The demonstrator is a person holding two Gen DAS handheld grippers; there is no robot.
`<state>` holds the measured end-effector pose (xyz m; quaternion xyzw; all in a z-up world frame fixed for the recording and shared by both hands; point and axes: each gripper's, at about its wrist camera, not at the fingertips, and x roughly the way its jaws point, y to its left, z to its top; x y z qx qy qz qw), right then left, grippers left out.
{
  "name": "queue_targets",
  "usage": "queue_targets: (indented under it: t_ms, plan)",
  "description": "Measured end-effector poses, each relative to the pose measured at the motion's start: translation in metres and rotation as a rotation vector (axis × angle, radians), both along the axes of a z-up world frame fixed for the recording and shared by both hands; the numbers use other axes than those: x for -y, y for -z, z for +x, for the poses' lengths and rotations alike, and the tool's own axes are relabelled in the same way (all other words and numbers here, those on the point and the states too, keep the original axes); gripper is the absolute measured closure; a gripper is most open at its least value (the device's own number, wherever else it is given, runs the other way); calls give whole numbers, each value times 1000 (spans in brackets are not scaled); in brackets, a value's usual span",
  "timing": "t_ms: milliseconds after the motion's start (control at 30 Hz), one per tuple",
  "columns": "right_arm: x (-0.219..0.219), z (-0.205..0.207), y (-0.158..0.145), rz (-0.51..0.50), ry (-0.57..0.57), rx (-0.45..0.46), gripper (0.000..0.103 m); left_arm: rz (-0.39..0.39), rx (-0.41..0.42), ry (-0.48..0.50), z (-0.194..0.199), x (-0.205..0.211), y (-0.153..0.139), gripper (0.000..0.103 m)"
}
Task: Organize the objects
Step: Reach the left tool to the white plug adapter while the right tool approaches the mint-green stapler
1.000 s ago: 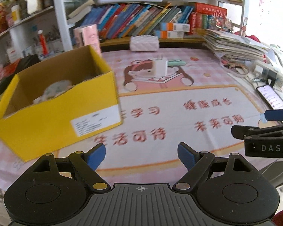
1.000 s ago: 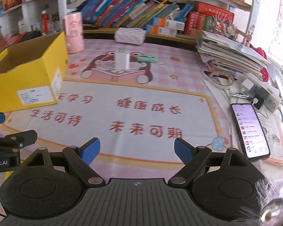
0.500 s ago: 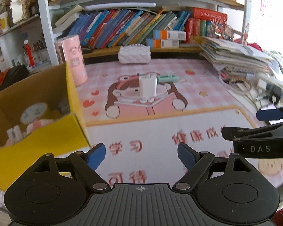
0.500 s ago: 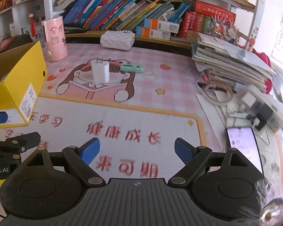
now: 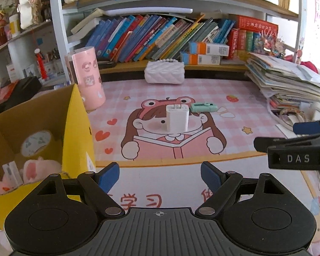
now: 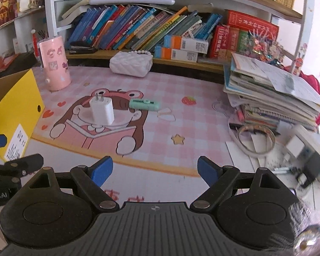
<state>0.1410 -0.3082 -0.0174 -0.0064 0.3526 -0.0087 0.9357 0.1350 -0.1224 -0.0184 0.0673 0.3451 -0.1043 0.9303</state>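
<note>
On the counter point(image 5: 234, 111), near its back edge, a white charger point(image 5: 177, 118) stands with its prongs up, just beside a green thing point(image 5: 203, 107), maybe a little stapler. Both the left tool point(image 5: 160, 176) and right tool point(image 6: 154, 169) are wide open, holding nothing. At the left edge sits a yellow box point(image 5: 79, 132).

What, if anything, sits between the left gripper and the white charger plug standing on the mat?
Nothing visible: only bare pink cartoon mat lies between the open left gripper and the upright white charger plug.
</note>
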Motion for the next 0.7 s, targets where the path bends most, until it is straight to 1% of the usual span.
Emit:
queue_targets:
  t_ms: [300, 467, 600, 700]
  plan:
    - [5, 37, -2, 23, -59, 31, 17, 23, 11, -42, 28, 15, 2, 18]
    - [6, 55, -1, 30, -81, 45, 17, 36, 4, -78, 43, 18, 10, 19]
    - [6, 73, 3, 35, -99, 54, 17, 49, -5, -98, 56, 20, 16, 25]
    - [5, 87, 6, 36, -117, 55, 17, 51, -13, -107, 64, 22, 20, 25]
